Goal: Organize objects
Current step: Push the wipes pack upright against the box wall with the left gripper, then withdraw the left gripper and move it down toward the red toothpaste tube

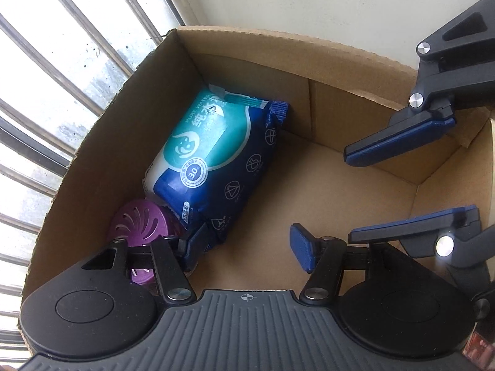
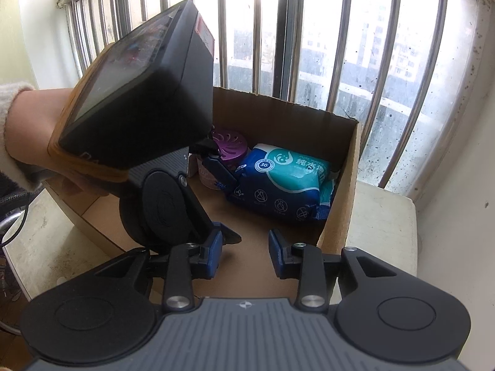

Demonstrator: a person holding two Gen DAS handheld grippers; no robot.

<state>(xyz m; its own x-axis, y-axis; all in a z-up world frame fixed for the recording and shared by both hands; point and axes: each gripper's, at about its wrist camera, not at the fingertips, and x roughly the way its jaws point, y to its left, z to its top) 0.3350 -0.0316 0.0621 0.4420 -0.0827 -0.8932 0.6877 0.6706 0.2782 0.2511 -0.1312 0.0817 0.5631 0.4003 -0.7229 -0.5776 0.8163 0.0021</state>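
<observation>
Both the left gripper (image 1: 247,244) and the right gripper (image 2: 244,252) hang spread and empty inside the cardboard box (image 1: 355,185), probably because the wipes pack (image 1: 213,157) already lies beside the purple freshener (image 1: 139,224).

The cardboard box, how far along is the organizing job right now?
Done: a wipes pack and a purple air freshener sit inside the cardboard box, against one wall. In hand: nothing; the left tool and right tool are both open over the box floor. No other items are visible.
</observation>
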